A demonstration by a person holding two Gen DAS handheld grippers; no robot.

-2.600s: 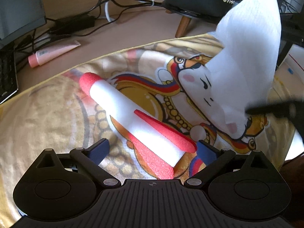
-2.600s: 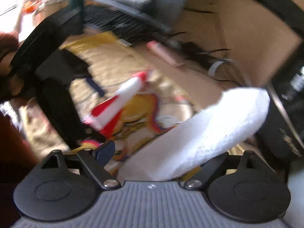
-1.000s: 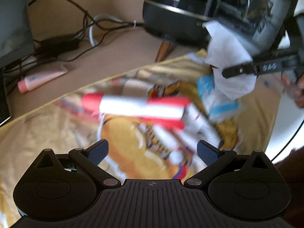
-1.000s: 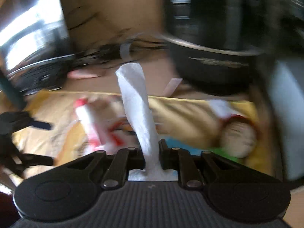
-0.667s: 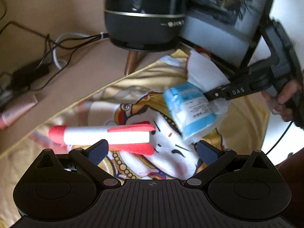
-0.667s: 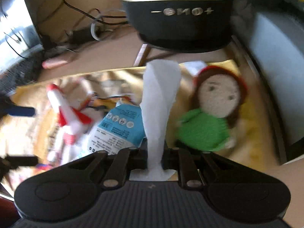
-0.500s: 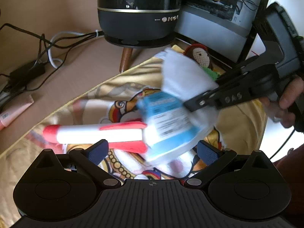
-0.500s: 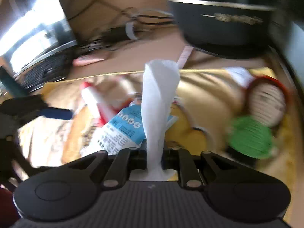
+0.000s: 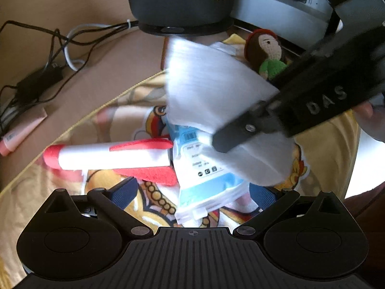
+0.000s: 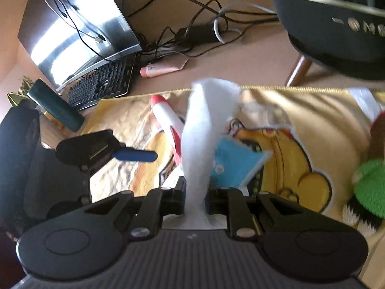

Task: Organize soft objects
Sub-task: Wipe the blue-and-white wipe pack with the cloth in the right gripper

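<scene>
My right gripper (image 10: 196,192) is shut on a white foam sheet (image 10: 204,132), which stands up between its fingers. In the left wrist view that sheet (image 9: 211,91) hangs over a blue and white packet (image 9: 207,187), with the right gripper (image 9: 284,118) reaching in from the right. The packet's near end lies between the spread blue fingertips of my open left gripper (image 9: 192,192). A red and white foam rocket (image 9: 108,154) lies to its left on the yellow printed cloth (image 9: 48,192). A crochet doll (image 9: 264,50) in green lies at the cloth's far right.
A black round speaker (image 9: 182,2) on wooden legs stands behind the cloth. Cables (image 9: 60,48) and a pink tube (image 9: 21,132) lie on the desk at the left. A keyboard (image 10: 103,84) and monitor (image 10: 77,29) are further left. A person's hand (image 9: 368,120) holds the right gripper.
The right gripper has swung the foam sheet from the doll side leftwards over the blue packet. The left gripper has come closer, so the packet now sits between its open fingers.
</scene>
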